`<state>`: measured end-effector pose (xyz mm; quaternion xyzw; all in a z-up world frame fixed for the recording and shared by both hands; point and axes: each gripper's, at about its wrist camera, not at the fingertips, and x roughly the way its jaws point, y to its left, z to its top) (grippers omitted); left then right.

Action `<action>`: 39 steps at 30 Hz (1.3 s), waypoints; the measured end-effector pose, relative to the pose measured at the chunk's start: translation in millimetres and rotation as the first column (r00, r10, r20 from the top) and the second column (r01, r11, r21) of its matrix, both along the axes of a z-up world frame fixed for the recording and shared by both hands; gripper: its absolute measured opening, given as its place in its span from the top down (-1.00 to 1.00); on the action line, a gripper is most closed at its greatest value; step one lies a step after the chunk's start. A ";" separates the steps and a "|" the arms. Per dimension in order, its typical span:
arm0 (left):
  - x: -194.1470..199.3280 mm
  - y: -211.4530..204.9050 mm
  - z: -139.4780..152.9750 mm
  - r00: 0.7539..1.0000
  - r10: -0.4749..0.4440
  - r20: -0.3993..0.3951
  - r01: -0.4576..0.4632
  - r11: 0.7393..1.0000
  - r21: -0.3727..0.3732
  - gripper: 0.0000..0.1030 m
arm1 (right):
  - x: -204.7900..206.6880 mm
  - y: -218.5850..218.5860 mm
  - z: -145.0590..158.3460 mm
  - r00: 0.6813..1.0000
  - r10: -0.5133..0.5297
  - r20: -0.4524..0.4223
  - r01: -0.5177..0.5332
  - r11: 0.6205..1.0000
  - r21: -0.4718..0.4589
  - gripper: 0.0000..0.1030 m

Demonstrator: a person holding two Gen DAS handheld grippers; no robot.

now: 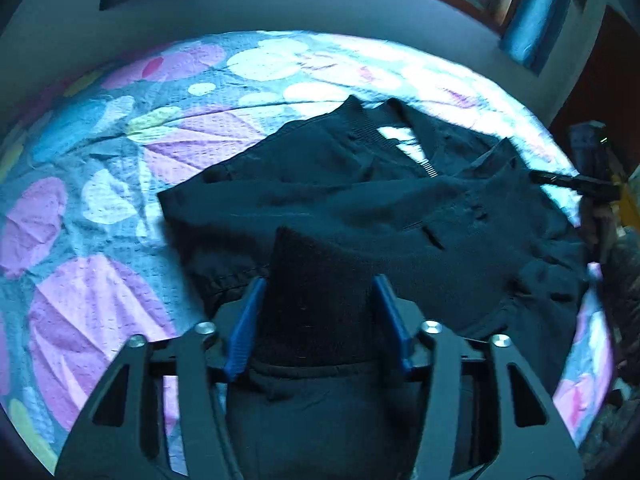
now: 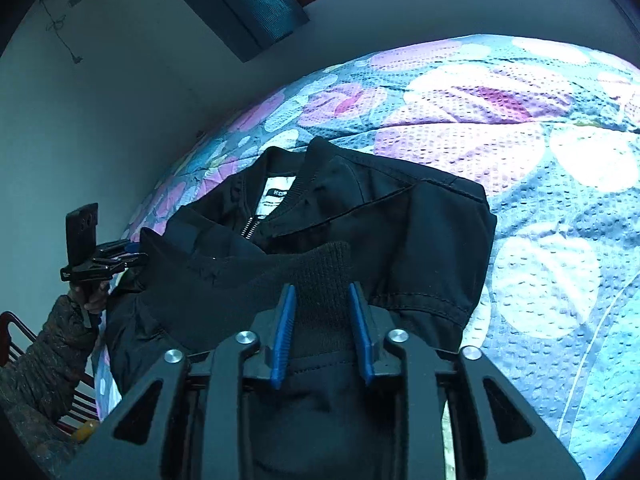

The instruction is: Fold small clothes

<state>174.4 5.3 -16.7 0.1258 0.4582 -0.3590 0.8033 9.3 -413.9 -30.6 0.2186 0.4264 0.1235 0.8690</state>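
A small black zip jacket lies on a flowered bedspread, collar and white label at the far side. My left gripper is shut on the jacket's ribbed hem, which bulges between the blue pads. My right gripper is shut on the ribbed hem at the other end, blue pads pressing the knit. The jacket shows in the right wrist view with its zip and label. Each gripper shows small in the other's view: the right gripper, the left gripper.
The bedspread stretches away on all sides of the jacket. A grey wall and a blue curtain by a window stand behind the bed. A wooden chair is at the left edge near the person's sleeve.
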 end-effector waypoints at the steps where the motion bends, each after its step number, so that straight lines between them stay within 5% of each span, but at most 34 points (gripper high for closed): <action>1: -0.4 -1.7 -2.6 1.000 0.008 0.010 -0.008 1.000 0.023 0.21 | -0.2 0.2 -0.5 1.000 -0.009 -0.007 0.009 1.000 -0.016 0.72; 7: -3.2 -1.7 -2.6 0.999 0.029 0.045 -0.031 0.999 0.038 0.31 | -0.1 -6.7 0.1 1.000 -0.029 0.002 0.029 1.000 -0.004 0.71; 10: -2.7 -2.3 -2.9 0.998 0.034 0.045 -0.036 0.999 0.039 0.27 | 7.1 -10.0 -2.4 0.999 -0.027 -0.018 0.028 0.999 0.032 0.39; 12: -2.0 -3.3 -3.7 0.998 0.044 0.041 -0.046 0.998 0.040 0.27 | 12.2 -4.9 -2.9 1.000 -0.012 -0.018 0.012 1.000 0.016 0.39; 16: -8.2 -4.8 -0.8 0.993 0.068 0.097 -0.074 0.995 0.061 0.57 | 11.6 10.8 5.6 1.000 -0.020 0.015 0.021 0.997 -0.078 0.81; 22: -4.9 -7.7 27.0 0.975 0.121 0.189 -0.127 0.992 0.022 0.80 | 3.4 11.4 42.1 0.988 -0.082 0.127 0.095 0.990 -0.103 0.84; 28: 51.5 -25.5 58.0 0.950 0.224 0.216 -0.212 0.974 -0.074 0.80 | 36.0 -16.6 65.6 0.959 -0.194 0.208 0.215 0.973 -0.083 0.84; 39: 119.9 -66.6 -36.4 0.948 0.297 0.112 -0.302 0.953 0.035 0.78 | 102.7 -66.6 -40.8 0.942 -0.333 -0.048 0.332 0.943 -0.039 0.84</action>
